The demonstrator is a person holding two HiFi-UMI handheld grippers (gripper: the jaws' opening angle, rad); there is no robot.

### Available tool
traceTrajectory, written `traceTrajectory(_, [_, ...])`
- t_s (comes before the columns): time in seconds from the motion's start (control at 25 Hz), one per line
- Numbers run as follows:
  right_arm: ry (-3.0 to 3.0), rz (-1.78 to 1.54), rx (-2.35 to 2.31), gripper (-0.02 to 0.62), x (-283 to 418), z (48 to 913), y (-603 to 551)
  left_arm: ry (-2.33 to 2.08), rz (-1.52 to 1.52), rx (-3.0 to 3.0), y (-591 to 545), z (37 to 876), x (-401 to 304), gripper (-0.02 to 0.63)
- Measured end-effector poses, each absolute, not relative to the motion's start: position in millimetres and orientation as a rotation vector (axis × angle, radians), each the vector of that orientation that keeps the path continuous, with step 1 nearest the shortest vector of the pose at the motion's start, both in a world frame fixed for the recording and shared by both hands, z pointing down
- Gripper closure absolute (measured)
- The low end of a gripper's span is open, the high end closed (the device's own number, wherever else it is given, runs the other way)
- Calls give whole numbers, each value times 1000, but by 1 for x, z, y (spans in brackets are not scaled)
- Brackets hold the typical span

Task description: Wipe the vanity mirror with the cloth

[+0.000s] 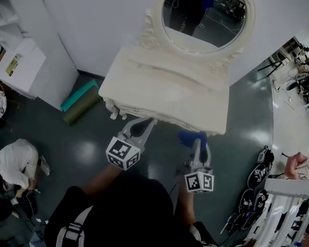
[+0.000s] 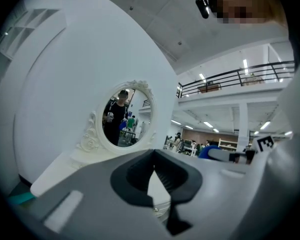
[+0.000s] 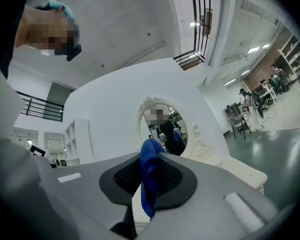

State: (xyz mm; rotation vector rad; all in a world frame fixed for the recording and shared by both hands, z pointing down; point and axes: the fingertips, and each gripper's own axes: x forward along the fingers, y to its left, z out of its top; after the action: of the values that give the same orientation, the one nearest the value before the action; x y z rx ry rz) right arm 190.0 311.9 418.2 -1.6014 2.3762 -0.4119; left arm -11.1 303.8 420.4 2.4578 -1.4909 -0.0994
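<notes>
The right claw gripped the blue cloth just short of the worktop's near edge. The mirror stood upright straight ahead, at the far side. The left claw, closed and empty, hung alongside, about equally near.

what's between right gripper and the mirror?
Head view: only the vanity tabletop, bare. The right gripper, shut on the blue cloth, is off its front edge; the mirror stands at its back.
</notes>
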Motion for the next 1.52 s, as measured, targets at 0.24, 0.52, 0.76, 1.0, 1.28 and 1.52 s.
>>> traceTrajectory(0.24, [2355,-415,-1626,554,175,417,274,-1457,-85,2470,267,423,-26,597])
traceTrajectory(0.52, [2367,-425,-1602,554,186,421,228,-1456,-88,2446,224,431,-11,597])
traceTrajectory(0.76, [2407,-414,-1557,554,207,422,175,-1488,-110,2438,176,425,21,597])
traceTrajectory(1.0, [2419,-399,-1517,554,226,413,127,-1538,-125,2424,139,418,39,597])
traceTrajectory(1.28, [2421,-399,-1513,554,228,410,96,-1567,-125,2409,109,415,36,597])
traceTrajectory(1.52, [2402,-397,-1540,554,209,411,71,-1537,-131,2440,75,407,15,597])
